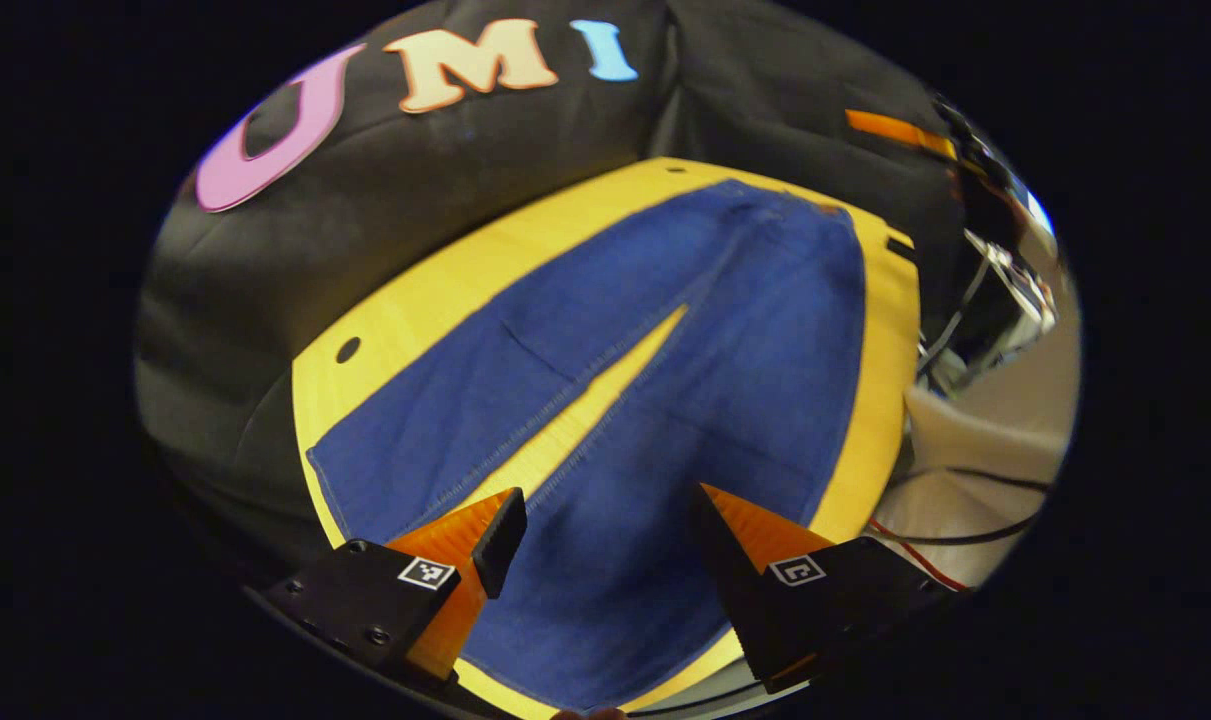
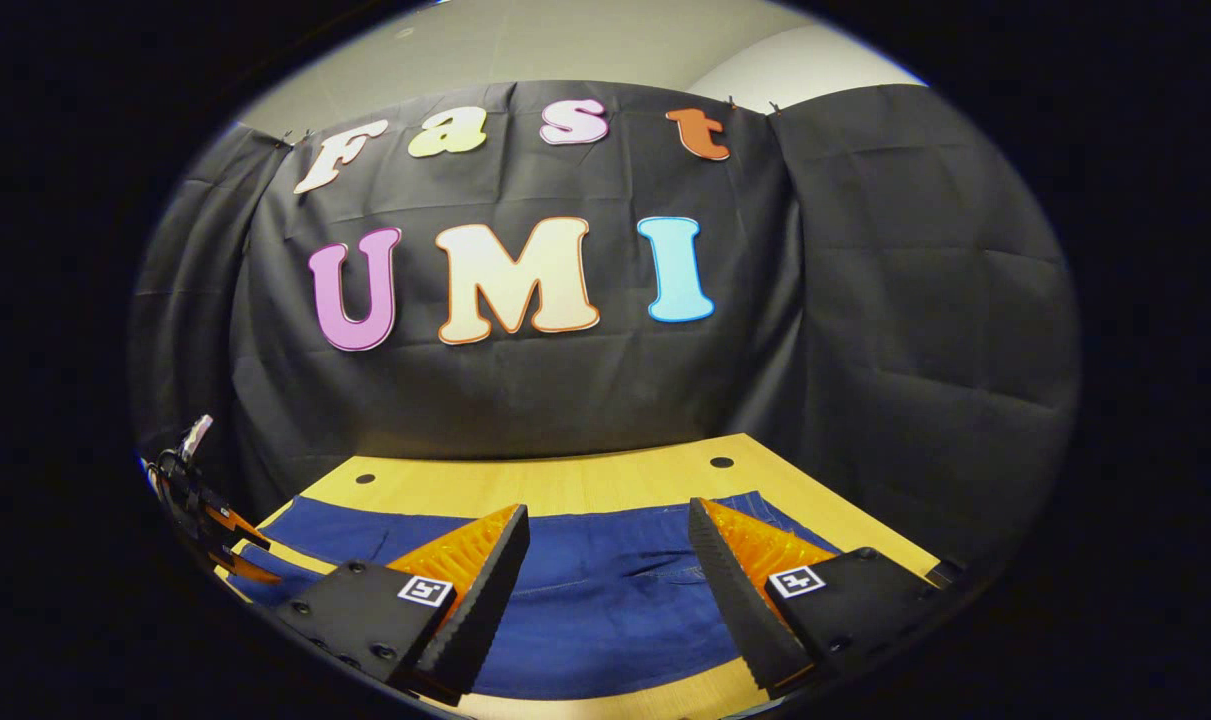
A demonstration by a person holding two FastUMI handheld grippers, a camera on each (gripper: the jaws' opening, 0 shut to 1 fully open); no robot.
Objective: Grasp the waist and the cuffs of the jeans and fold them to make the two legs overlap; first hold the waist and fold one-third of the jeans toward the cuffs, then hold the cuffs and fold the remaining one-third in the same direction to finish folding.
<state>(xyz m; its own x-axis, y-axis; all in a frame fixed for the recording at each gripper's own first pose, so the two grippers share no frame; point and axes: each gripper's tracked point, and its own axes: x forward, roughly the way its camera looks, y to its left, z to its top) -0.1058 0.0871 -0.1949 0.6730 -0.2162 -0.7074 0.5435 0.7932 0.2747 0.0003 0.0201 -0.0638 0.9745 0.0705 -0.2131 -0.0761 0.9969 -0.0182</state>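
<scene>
Left gripper (image 1: 605, 520): fingers spread wide, nothing between them, hanging over the cuff end of the jeans (image 1: 655, 370).
Right gripper (image 2: 610, 525): fingers also spread wide and empty, over the jeans' (image 2: 605, 600) other end.
Jeans: flat on the desk (image 1: 415, 300), legs splayed in a narrow V with bare wood showing between them; waist at the far end in the left gripper view.
Edges: one leg runs close along the desk's right edge; a wide bare strip lies along the other side.
Desk: yellow wood (image 2: 565, 485) with small dark holes near the back edge.
Room: black cloth wall (image 2: 865, 300) right behind the desk; cables (image 1: 950, 540) off its right side.
</scene>
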